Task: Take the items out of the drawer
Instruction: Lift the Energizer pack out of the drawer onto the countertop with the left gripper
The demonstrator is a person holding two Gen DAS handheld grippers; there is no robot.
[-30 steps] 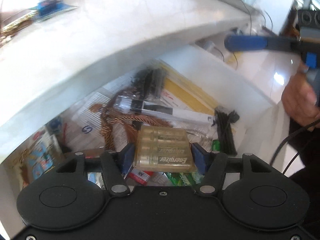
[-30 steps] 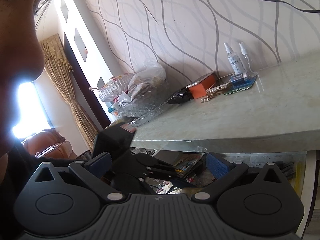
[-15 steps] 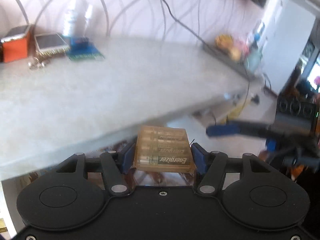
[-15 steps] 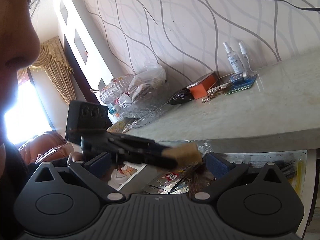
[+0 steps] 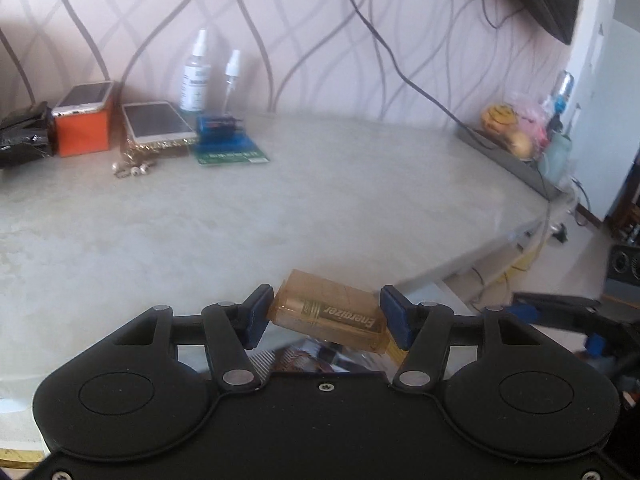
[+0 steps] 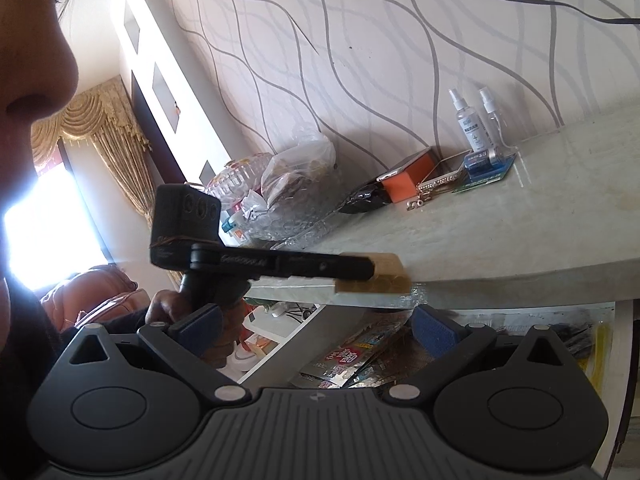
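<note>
- Left wrist view: left hand-held gripper clamps amber battery case, tilted, above table edge.
- Right wrist view only: right hand-held gripper wide, empty; open drawer just beyond it.

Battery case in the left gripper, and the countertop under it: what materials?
Battery case: looks like clear amber-tinted plastic, glossy; the printed Energizer cells show through its walls. It sits between the left gripper's blue fingers.
Countertop: pale mottled stone or a stone-look laminate, smooth with a soft sheen; cannot tell which.
</note>
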